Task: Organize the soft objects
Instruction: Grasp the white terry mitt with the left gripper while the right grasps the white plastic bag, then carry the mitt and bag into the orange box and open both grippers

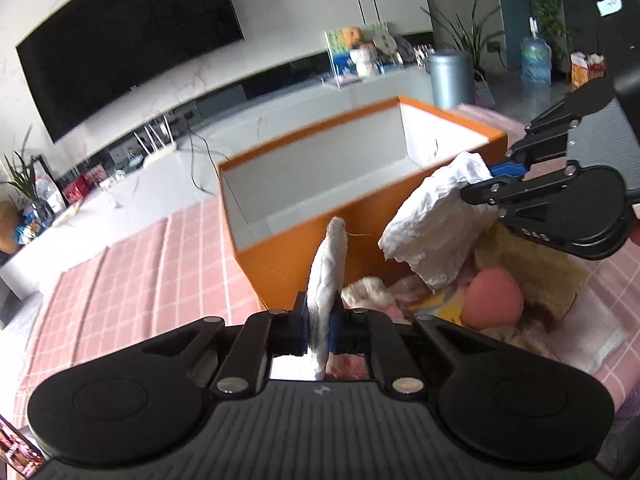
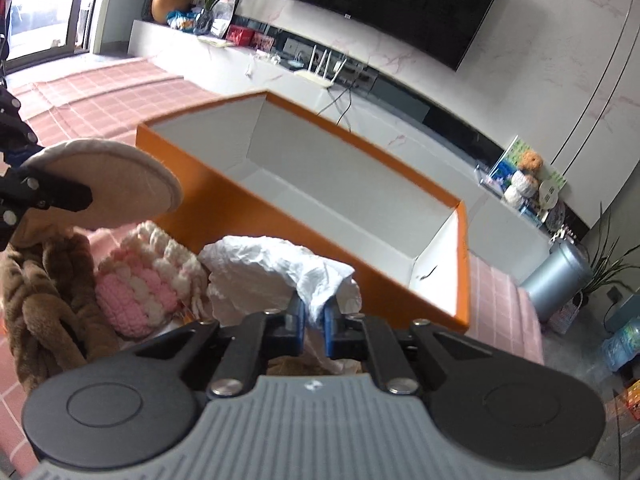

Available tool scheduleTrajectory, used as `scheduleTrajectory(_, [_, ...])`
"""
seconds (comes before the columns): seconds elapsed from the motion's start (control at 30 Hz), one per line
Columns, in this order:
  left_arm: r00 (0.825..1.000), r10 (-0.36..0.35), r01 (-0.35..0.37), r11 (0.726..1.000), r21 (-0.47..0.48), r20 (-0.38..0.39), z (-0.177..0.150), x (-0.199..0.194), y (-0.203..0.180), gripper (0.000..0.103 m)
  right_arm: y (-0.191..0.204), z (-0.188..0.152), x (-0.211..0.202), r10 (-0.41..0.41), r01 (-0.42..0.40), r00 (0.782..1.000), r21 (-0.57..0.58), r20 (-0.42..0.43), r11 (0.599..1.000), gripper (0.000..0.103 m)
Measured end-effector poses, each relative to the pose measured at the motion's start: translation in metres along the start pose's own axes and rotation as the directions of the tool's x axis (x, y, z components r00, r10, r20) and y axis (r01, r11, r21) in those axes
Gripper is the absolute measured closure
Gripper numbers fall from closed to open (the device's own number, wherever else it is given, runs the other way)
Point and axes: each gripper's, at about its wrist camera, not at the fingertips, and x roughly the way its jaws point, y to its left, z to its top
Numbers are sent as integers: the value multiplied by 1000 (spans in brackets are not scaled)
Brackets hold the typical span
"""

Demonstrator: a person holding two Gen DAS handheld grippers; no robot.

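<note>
So both grippers have something pinched right now, just on the near side of the orange box [image 1: 360, 184]. The left gripper [image 1: 319, 334] has its blue pads clamped on a flat round pad [image 1: 326, 280], which the left wrist view only shows edge-on as a thin white sliver; in the right wrist view you get its beige face at the left edge, partly covered by a black finger. The right gripper [image 2: 315, 326] has its fingers narrowed onto a crumpled white tissue [image 2: 276, 268] that bunches up ahead of the jaws and hides part of the box's near wall. The box is open on top, white inside, sitting on a pink checked cloth [image 1: 132, 280]. The rest of the soft stuff sits near the box: a pink-and-cream knitted piece [image 2: 148, 280], a brown fuzzy thing [image 2: 48, 300] cut off at the left, a smooth pink egg-shaped thing [image 1: 494, 300] and a yellowish towel [image 1: 532, 268], all overlapping so their edges are hard to sort out. The far background is blurry.
</note>
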Motion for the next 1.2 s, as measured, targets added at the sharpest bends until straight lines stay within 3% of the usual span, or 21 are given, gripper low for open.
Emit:
scheduleTrajectory(0.43, [977,54,-59,998,18,205,63,-50,20,94,-34,53,-66,-28,16,987,81,158,997,96])
scheduleTrajectory(0.6, [973,-9,28,996,-82,230,99,-29,43,94,-52,81,-54,-30,8,984,124,176,992,96])
scheduleTrajectory(0.87, [989,-85,102,985,-138,125,116,66,57,94,-51,90,38,67,-70,997,179,22,981,97])
scheduleTrajectory(1.07, [993,-114,112,989,-94,-12,103,123,50,94,-38,77,93,137,-114,984,194,-110,974,97])
scheduleTrajectory(1.2, [986,-135,125,986,-107,-93,88,143,53,94,-30,71,113,176,-143,970,196,-166,970,96])
